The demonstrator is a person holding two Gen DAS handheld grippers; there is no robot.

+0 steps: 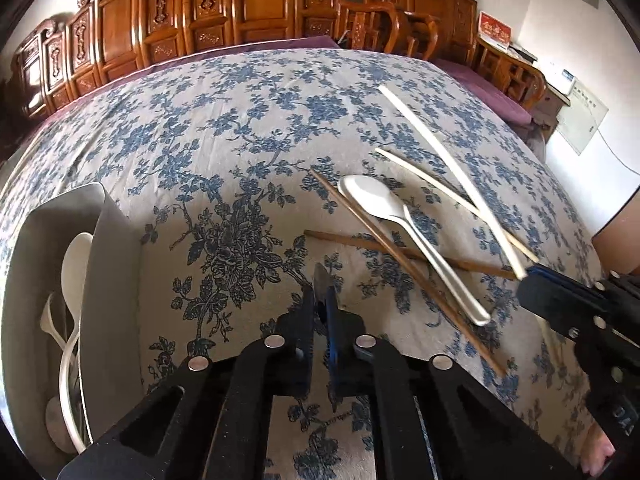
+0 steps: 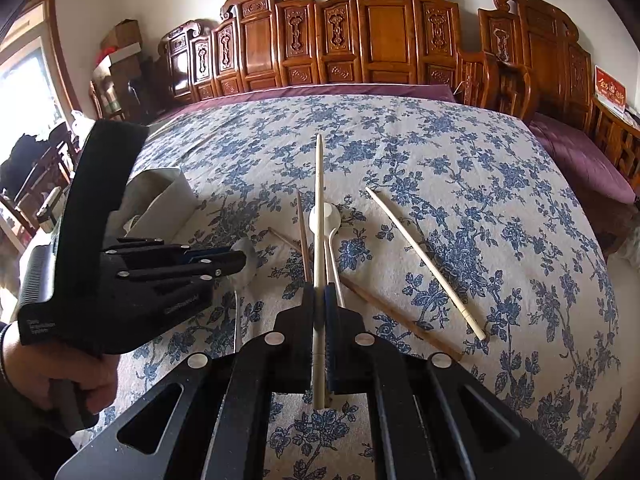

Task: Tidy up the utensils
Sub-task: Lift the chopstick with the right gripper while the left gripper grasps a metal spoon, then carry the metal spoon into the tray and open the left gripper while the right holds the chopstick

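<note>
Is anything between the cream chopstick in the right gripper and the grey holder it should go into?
Yes. The left gripper, shut, hangs between the cream chopstick in the right gripper and the grey holder, close in front of the holder.

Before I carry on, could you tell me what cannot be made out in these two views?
- Left wrist view: what thin grey utensil the left gripper is shut on; its fingers hide all but an edge.
- Left wrist view: the white spoons' count in the grey holder; its wall and the picture edge cut them off.
- Right wrist view: the grey holder, mostly behind the left gripper.
</note>
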